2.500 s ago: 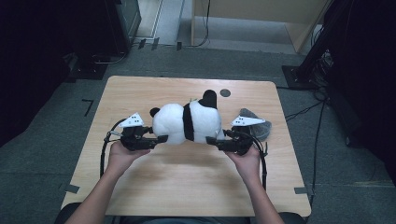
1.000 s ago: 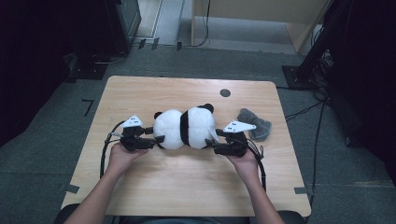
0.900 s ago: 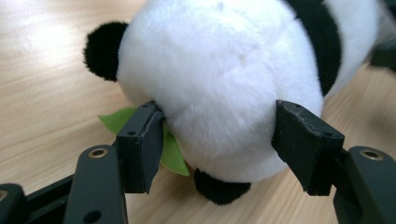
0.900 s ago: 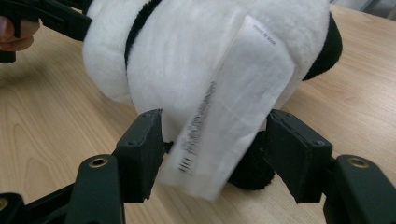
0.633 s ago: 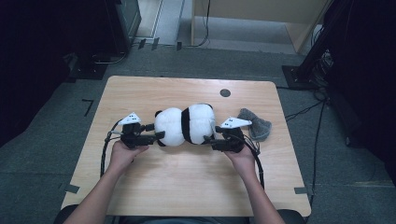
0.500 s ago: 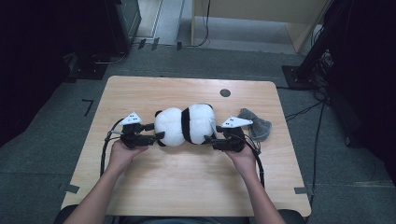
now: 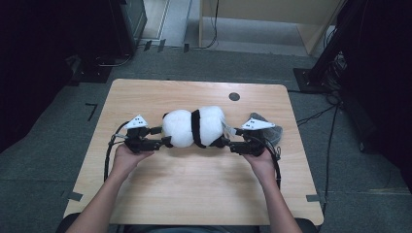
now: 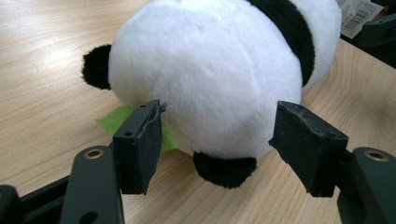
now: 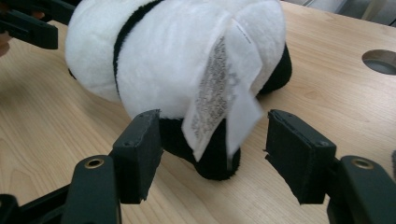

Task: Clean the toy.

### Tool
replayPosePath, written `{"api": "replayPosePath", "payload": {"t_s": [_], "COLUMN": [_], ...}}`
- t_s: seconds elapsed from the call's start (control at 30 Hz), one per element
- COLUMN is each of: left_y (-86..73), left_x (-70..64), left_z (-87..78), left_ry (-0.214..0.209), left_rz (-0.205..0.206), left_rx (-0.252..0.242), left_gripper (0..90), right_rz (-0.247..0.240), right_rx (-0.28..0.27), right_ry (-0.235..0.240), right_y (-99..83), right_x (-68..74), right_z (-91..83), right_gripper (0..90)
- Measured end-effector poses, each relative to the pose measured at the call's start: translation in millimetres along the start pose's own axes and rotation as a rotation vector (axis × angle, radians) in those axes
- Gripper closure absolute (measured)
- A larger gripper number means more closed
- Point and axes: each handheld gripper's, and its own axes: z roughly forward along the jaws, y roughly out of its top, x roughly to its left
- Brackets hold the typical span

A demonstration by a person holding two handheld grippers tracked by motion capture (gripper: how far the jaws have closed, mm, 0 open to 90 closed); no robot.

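- White-and-black plush panda [image 7: 194, 127]: lies on its side near the middle of the wooden table [image 7: 194, 194], between the two grippers; a black band crosses its body.
- Panda, left gripper view [image 8: 205, 74]: round white end faces the camera, with a black ear [image 8: 96, 66] at the left and a black paw [image 8: 224, 169] resting on the wood underneath.
- Green felt piece [image 8: 116, 120]: peeks out from under the plush, just beside the left jaw.
- White sewn-in label [image 9: 219, 88]: hangs from the panda's end in the right gripper view, printed text on it too blurred to read; a black paw [image 9: 212, 158] sits behind it.
- Left gripper [image 8: 217, 135]: jaws spread wide, one at each side of the plush's lower end; left jaw touching or nearly touching the fur, right jaw apart from it.
- Right gripper [image 9: 215, 151]: jaws spread wide around the label and paw, clamping nothing.
- Grey cloth item [image 7: 272, 131]: lies on the table behind the right hand [image 7: 260, 162].
- Round hole [image 7: 234, 96]: set in the tabletop near the far edge.
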Motion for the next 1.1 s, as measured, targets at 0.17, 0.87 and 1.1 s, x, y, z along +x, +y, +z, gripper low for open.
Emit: {"api": "replayPosePath", "payload": {"t_s": [0.17,0.87,1.1], "left_y": [8.9,37.7,33.1], "left_x": [-2.0,16.8,23.6], "left_z": [-1.6,23.3,29.8], "left_ry": [0.006,-0.007,-0.004], "left_rz": [0.026,-0.004,-0.01], "left_rx": [0.001,0.008,0.007], "left_gripper": [32.8,23.4,13.3], "right_rz": [0.0,0.028,0.087], "right_rx": [-0.002,0.018,0.035], "right_ry": [-0.009,-0.132,-0.148], "right_y": [0.3,-1.6,-13.7], "right_x": [-5.3,-74.3,-93.3], "right_z": [-2.7,-16.5,-17.9], "right_gripper": [36.0,34.9,33.2]}}
